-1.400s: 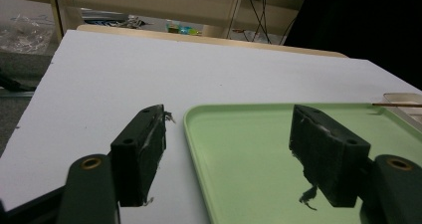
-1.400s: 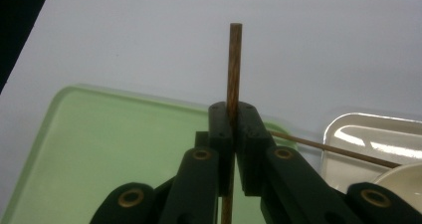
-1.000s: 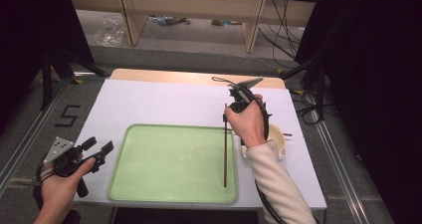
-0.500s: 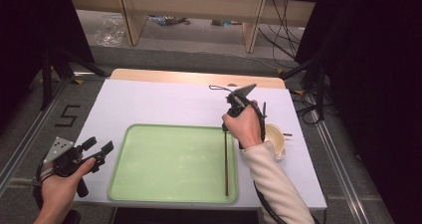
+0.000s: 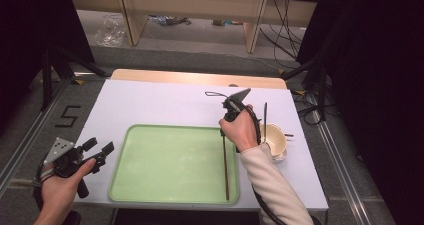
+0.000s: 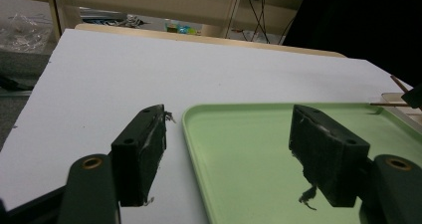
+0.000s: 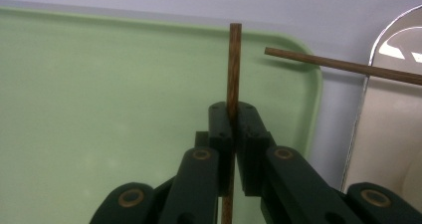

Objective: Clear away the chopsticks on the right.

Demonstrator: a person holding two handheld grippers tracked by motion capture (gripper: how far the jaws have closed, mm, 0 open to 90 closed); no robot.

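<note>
My right gripper point(image 7: 232, 115) clamps one chopstick point(image 5: 225, 165) over the tray's point(image 5: 165, 160) right side for laying down; left gripper point(image 6: 226, 157) waits apart.

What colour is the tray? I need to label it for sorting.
Pale green tray, clearest in the high view.

Evenly and softly lit from overhead across the white desk point(image 5: 165, 102); black and murky at both sides of the high view. Faint sheen on the green tray point(image 5: 170, 160), weak shadows, slight graininess. Near jaws soft and out of focus in both gripper views; bright glare on the bowl point(image 7: 393, 45) rim.
</note>
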